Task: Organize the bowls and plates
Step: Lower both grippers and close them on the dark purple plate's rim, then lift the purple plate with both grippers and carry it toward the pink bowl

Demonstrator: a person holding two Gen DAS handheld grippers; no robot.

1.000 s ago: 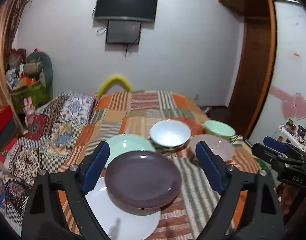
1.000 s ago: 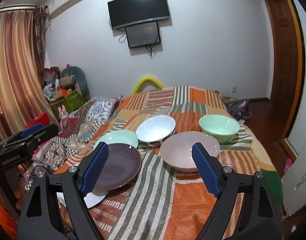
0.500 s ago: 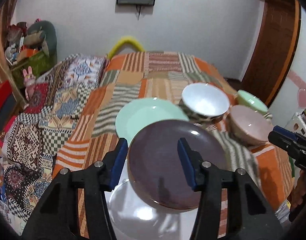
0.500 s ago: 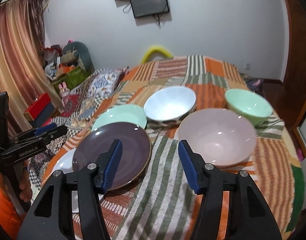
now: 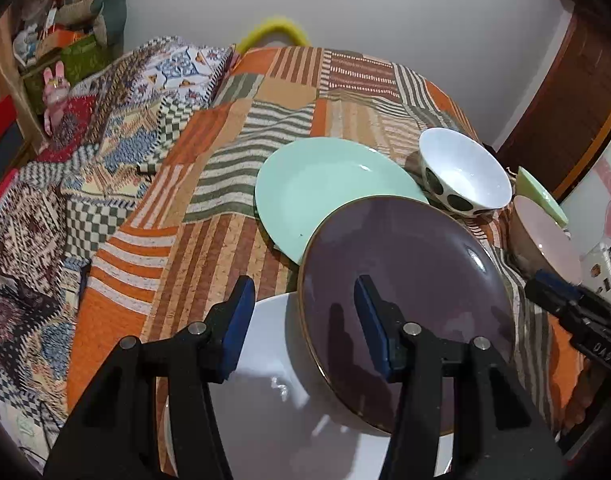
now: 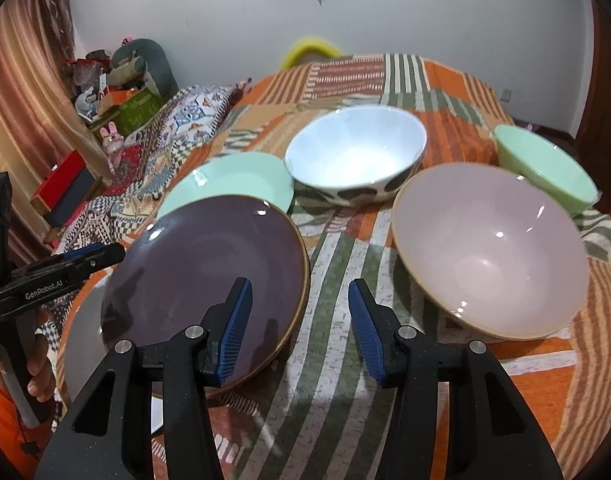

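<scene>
In the left wrist view, our left gripper [image 5: 301, 320] has dropped in close since a second ago and narrowed from wide to about half open. It now straddles the near rim of the purple plate [image 5: 409, 280], one pad over the plate, the other over the white plate [image 5: 273, 408] beneath; neither pad presses yet. We judge a rim grasp is next. The purple plate is glossy, thin-rimmed, overlapping the mint plate [image 5: 325, 184].

In the right wrist view, our right gripper [image 6: 299, 326] has also descended and its jaws are closing. The purple plate's right rim runs between them, one pad above the plate and the other over the patchwork cloth [image 6: 337, 360]. The pink bowl [image 6: 489, 252], spotted white bowl [image 6: 357, 152] and mint bowl [image 6: 545, 168] sit unstacked.
</scene>
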